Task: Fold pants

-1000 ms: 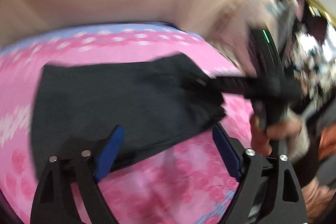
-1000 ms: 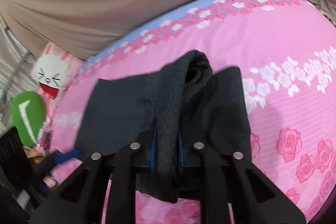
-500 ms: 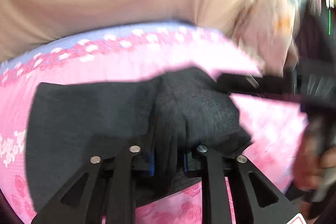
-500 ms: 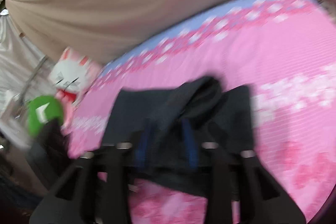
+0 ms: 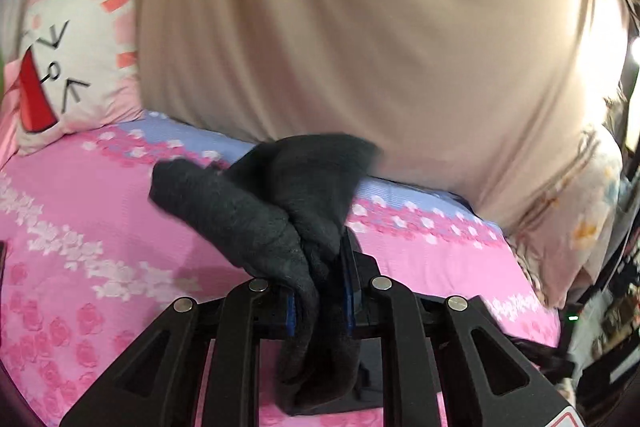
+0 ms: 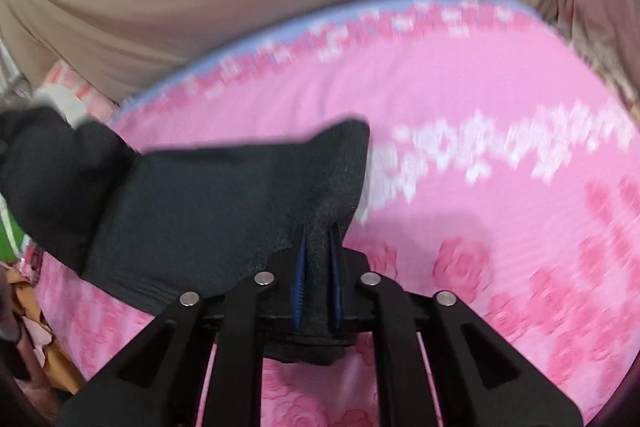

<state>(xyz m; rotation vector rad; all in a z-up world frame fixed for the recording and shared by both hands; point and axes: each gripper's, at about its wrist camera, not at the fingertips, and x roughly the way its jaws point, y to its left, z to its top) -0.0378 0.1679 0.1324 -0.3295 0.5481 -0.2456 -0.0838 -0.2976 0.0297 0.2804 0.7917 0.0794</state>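
The dark grey pants (image 5: 256, 211) hang bunched above the pink flowered bed sheet (image 5: 100, 267) in the left wrist view. My left gripper (image 5: 319, 291) is shut on a thick fold of them, and cloth droops below its blue pads. In the right wrist view the pants (image 6: 200, 211) stretch off to the left as a flat panel above the sheet (image 6: 460, 99). My right gripper (image 6: 317, 267) has its jaws closing, with an edge of the pants pinched between the pads. Neither gripper shows in the other's view.
A white and pink cat-face pillow (image 5: 68, 67) lies at the bed's far left. A beige curtain (image 5: 360, 27) hangs along the far side of the bed. A pale printed pillow (image 5: 580, 219) sits at the right. A green object (image 6: 8, 231) shows at the left edge.
My left gripper shut on the pants, then lifted them and swung left towards the cat pillow. My right gripper loosened and gripped the edge again. The pants went from lying flat to being held up.
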